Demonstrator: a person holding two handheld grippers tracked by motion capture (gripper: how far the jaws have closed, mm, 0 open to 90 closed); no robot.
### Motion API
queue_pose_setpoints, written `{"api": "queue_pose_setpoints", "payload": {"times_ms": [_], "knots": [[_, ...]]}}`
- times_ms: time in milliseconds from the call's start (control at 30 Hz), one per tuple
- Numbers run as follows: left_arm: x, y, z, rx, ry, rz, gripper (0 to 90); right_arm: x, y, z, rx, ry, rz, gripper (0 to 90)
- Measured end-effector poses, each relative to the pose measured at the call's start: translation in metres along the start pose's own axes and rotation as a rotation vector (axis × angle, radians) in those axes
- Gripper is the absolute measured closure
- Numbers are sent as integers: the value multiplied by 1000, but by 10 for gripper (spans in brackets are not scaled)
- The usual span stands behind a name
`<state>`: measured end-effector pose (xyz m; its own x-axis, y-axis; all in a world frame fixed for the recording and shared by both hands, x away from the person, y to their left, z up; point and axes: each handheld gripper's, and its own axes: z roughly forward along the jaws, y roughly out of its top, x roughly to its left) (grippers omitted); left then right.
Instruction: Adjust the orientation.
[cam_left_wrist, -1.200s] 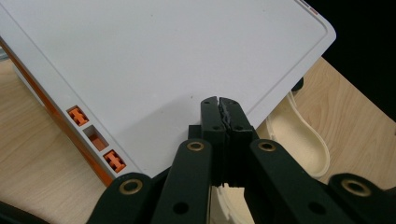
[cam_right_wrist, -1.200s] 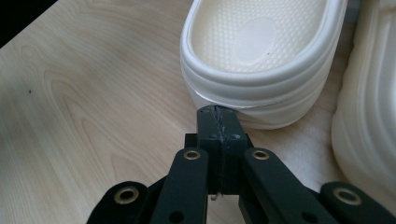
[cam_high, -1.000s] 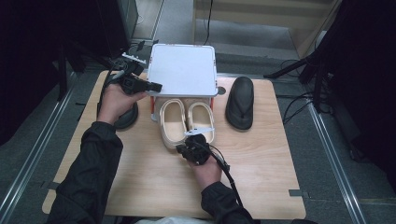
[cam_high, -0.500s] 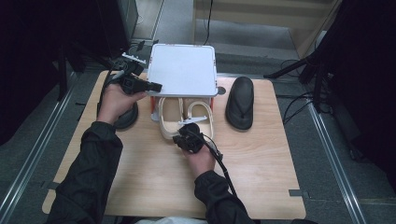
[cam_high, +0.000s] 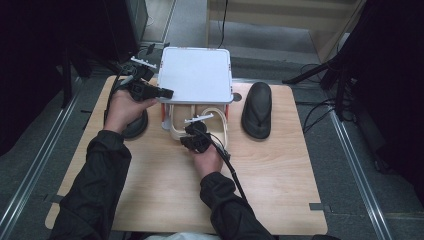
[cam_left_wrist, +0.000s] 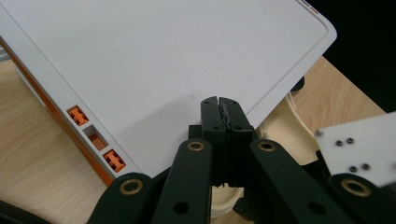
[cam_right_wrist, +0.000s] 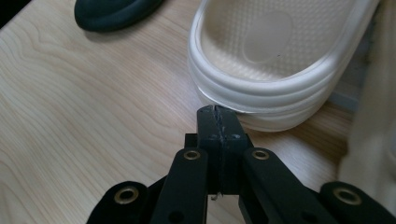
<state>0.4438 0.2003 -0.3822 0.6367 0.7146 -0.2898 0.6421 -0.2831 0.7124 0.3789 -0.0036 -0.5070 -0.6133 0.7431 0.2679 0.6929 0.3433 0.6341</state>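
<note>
A white box (cam_high: 197, 75) with orange side trim stands on legs at the table's back. Two cream slippers (cam_high: 215, 127) lie side by side in front of it, their toes under it. My left gripper (cam_high: 167, 93) is shut and empty, with its tips at the box top's left front corner (cam_left_wrist: 163, 70); I cannot tell whether they touch it. My right gripper (cam_high: 192, 136) is shut and empty too, over the slippers' heels. In the right gripper view its jaws (cam_right_wrist: 218, 114) sit right at the heel rim of one cream slipper (cam_right_wrist: 280, 56).
One black sandal (cam_high: 256, 110) lies to the right of the box. Another black sandal (cam_high: 136, 126) lies under my left hand and shows again (cam_right_wrist: 112, 14) in the right gripper view. Bare wooden tabletop (cam_high: 280, 190) stretches toward the person.
My right hand has moved forward and to the left, from just behind the slippers' heels to over them. The left gripper has stayed at the box corner.
</note>
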Motion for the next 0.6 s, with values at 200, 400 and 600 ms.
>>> {"api": "queue_pose_setpoints", "payload": {"times_ms": [200, 400, 600], "knots": [[1, 0, 0, 0, -3, 2, 900, -2, 9, 7, -24, -43, 1, 900], [1, 0, 0, 0, -6, -3, 900, -4, 17, 15, -33, -41, 21, 900], [2, -1, 0, -4, -15, -8, 900, 0, 15, 7, -50, -11, 10, 900]]}}
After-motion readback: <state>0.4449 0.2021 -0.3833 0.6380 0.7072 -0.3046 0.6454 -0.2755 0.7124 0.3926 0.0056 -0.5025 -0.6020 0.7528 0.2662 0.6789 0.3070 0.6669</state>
